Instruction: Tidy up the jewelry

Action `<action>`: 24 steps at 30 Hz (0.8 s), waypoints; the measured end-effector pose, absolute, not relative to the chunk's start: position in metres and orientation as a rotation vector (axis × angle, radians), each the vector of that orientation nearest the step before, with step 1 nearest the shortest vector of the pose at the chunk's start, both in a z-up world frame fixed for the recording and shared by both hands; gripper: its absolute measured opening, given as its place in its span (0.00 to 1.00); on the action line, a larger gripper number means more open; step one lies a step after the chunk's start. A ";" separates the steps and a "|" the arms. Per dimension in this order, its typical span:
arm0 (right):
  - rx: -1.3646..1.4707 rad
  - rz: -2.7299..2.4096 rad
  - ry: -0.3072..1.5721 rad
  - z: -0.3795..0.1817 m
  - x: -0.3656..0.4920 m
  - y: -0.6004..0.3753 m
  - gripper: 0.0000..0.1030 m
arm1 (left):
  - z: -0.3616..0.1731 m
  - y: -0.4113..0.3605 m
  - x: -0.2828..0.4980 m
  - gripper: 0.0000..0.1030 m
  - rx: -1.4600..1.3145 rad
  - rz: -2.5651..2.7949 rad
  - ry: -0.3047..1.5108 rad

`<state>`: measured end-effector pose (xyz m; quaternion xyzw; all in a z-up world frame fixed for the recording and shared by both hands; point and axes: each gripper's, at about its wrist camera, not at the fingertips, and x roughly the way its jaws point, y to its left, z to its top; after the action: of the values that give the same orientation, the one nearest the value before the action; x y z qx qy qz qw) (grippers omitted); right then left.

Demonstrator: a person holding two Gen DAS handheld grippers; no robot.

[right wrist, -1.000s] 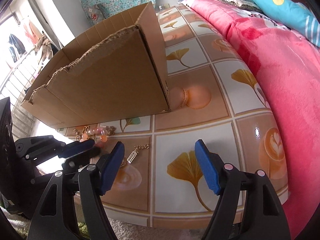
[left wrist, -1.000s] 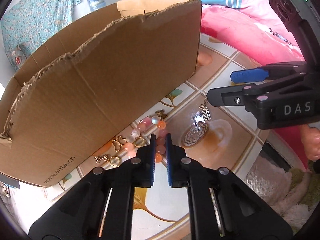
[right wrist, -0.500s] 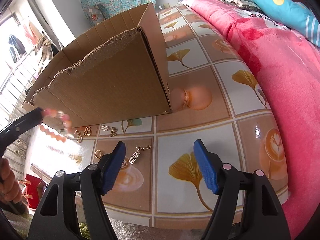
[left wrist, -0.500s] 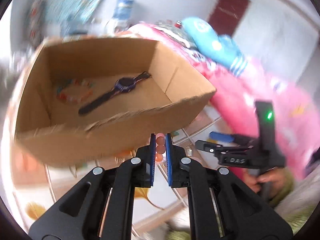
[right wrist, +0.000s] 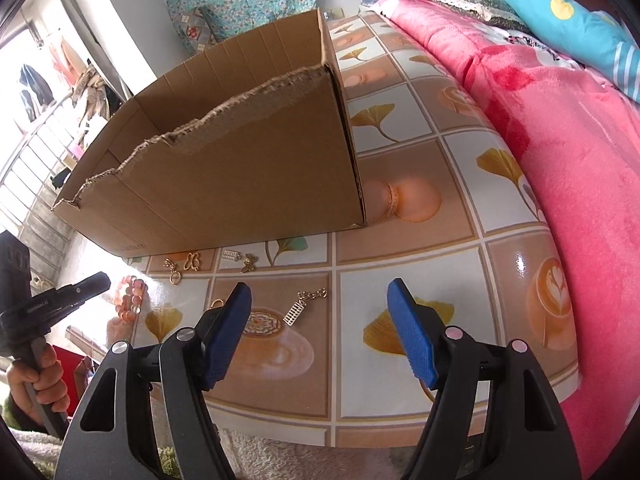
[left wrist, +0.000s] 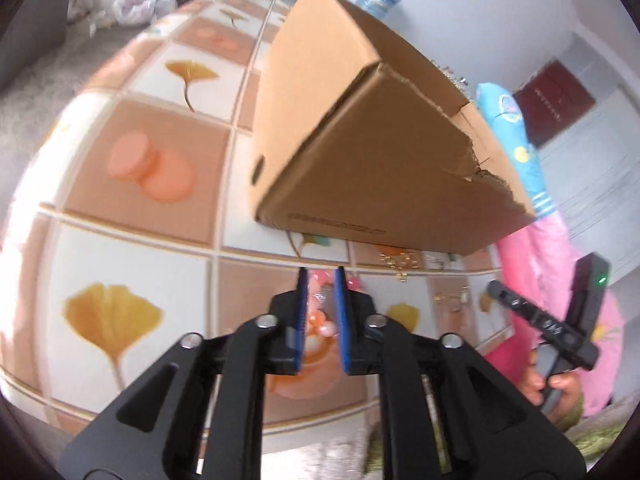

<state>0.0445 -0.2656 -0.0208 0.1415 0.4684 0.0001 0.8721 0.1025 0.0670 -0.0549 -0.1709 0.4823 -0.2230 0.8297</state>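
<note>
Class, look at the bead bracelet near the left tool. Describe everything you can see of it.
The bracelet is a loop of round, glossy beads in pink, peach and orange, some milky. It hangs bunched at the tip of the left tool, between its blue pads, whose jaws are opening. It is outside the box, low over the patterned table, left of the gold charms. Whether it touches the table is unclear.

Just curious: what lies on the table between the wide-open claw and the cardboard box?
Right wrist view: a gold chain charm, then small gold trinkets beside the box.
</note>
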 end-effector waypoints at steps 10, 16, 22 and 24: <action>0.317 0.066 0.895 0.008 0.062 -0.254 0.35 | -0.017 0.027 0.108 0.24 -0.145 -0.535 0.844; 0.314 0.082 0.844 0.019 0.081 -0.251 0.32 | -0.014 0.028 0.116 0.24 -0.152 -0.541 0.827; 0.320 0.084 0.827 0.018 0.092 -0.254 0.32 | -0.014 0.024 0.125 0.24 -0.134 -0.529 0.822; 0.308 0.097 0.833 0.016 0.088 -0.251 0.32 | -0.017 0.014 0.119 0.24 -0.099 -0.553 0.830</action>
<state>0.0882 -0.2508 0.0163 0.1489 0.4028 0.0471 0.9019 0.1193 0.0137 -0.0170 -0.0473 0.3977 -0.2650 0.8771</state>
